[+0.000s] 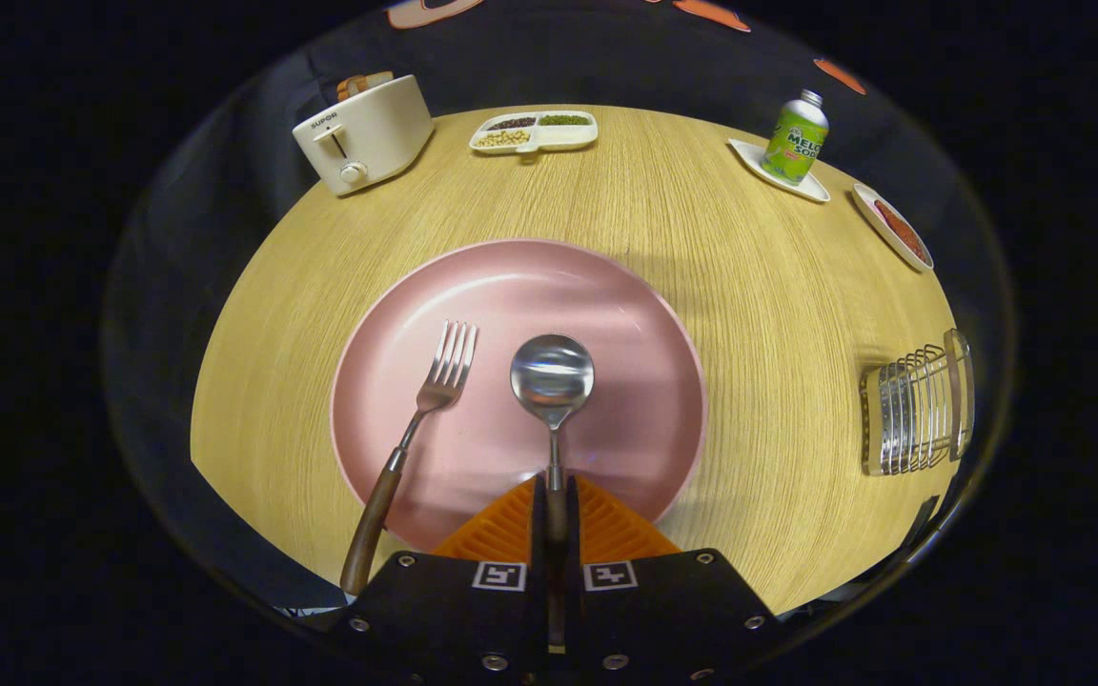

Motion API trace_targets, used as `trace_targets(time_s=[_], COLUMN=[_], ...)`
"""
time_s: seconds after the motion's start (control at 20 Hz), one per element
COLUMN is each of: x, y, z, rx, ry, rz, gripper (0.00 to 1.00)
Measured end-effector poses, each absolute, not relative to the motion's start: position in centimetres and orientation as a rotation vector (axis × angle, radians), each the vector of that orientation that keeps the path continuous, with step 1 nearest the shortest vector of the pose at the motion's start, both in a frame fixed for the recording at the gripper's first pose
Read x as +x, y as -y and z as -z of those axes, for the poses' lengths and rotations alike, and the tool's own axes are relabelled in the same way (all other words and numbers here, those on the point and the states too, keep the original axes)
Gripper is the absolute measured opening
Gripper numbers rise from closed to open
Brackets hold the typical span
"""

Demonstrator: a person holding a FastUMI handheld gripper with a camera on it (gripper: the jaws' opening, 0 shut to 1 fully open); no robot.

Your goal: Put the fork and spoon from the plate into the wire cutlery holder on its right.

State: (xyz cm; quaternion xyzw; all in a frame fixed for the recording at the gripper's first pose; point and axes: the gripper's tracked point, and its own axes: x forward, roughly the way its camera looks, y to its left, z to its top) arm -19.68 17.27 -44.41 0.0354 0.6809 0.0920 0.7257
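Nearest to me, the hand-held gripper [554, 505] has its two fingers pressed in on the wooden handle of the spoon [552, 379], pinching it between them. The spoon's bowl lies just ahead of the fingers, over the middle of the pink plate [625, 314]; whether it rests on the plate or is raised just off it I cannot tell. Just to the left of it the fork [435, 391] lies untouched, tines on the plate and its wooden handle sticking out over the near rim toward the table [749, 267].

By my reckoning the job has barely begun: the spoon is gripped but not carried across, the fork has not been picked up, and both have yet to go in.

Off to the right of the plate, well apart from it, stands the wire cutlery holder [916, 410], and I can see nothing inside it.

Further back on the table, a white toaster [363, 133] sits at the left with what looks like bread poking out of the top. Beside it a white divided tray [535, 131] holds beans or grains, a different kind in three of its sections. To the right a green soda bottle [795, 138] stands on a small white dish [816, 188], and another dish [892, 229] holds something reddish.
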Motion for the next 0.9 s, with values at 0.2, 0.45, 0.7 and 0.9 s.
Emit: trace_targets(time_s=[0.2,0.45,0.7,0.9], x=[-18.8,-16.4,-14.8,-14.0], y=[-17.1,-14.8,-9.3,-3.5], z=[42.6,39.5,36.2,33.8], rx=[0.111,0.130,0.129,0.110], ry=[-1.436,-1.322,-1.236,-1.177], rz=[-0.222,-0.203,-0.133,-0.049], gripper=[0.06,0.06,0.06,0.06])
